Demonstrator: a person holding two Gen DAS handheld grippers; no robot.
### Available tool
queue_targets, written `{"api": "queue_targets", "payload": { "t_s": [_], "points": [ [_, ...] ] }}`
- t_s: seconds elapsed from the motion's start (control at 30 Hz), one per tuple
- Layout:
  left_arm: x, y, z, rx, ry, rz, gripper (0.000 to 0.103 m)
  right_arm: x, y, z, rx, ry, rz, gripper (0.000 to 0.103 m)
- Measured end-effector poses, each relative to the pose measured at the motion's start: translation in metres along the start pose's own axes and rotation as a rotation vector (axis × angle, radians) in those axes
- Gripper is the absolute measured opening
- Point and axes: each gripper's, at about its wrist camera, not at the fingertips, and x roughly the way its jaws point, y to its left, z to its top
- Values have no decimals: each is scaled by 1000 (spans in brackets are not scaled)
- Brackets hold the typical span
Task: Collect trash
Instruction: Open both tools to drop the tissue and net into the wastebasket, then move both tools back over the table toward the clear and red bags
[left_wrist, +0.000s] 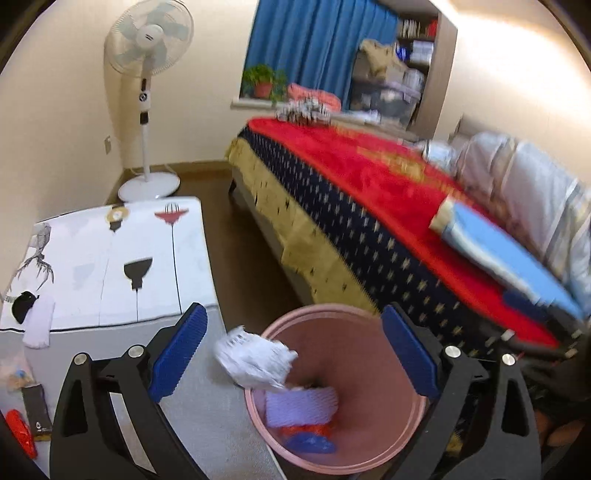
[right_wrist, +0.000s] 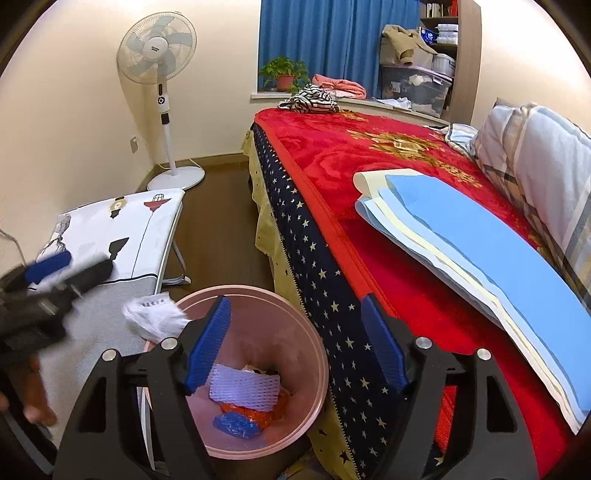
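A pink bin (left_wrist: 369, 376) stands on the floor between a low table and the bed. In it lie a white foam net (left_wrist: 301, 408), an orange wrapper (left_wrist: 306, 430) and a blue bag (left_wrist: 310, 443). My left gripper (left_wrist: 293, 314) hangs open above the bin. A crumpled white paper (left_wrist: 255, 363) sits blurred at the bin's left rim, touching neither pad. My right gripper (right_wrist: 296, 302) is open and empty over the bin (right_wrist: 236, 290). In the right wrist view the paper (right_wrist: 155, 317) is at the rim, with the left gripper (right_wrist: 70, 273) up to its left.
The low table (left_wrist: 110, 258), under a white printed cloth, carries a red wrapper (left_wrist: 22, 432), a dark packet (left_wrist: 37, 413) and a white tissue (left_wrist: 38, 325). The bed (right_wrist: 369, 166), with a red blanket, holds folded blue sheets (right_wrist: 461, 236). A standing fan (right_wrist: 162, 92) is in the far corner.
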Motion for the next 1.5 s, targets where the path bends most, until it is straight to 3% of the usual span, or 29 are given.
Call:
{"api": "queue_targets", "payload": {
  "t_s": [0.4, 0.6, 0.83, 1.03, 1.23, 1.5],
  "points": [
    [-27, 13, 7, -30, -18, 53, 93, -10, -2, 3, 27, -25, 29, 73],
    [-43, 21, 1, -58, 1, 106, 95, -24, 0, -4, 64, -21, 46, 83],
    [-108, 33, -14, -24, -39, 206, 95, -93, 27, -17, 78, -133, 179, 96],
    [-183, 49, -32, 52, -121, 308, 96, -144, 58, -32, 95, -253, 289, 98],
    [-240, 88, -54, 27, -158, 414, 96, -163, 98, -43, 29, -298, 356, 98],
    [-265, 142, -78, -41, -161, 553, 96, -154, 155, -59, -93, -302, 416, 98]
  ]
}}
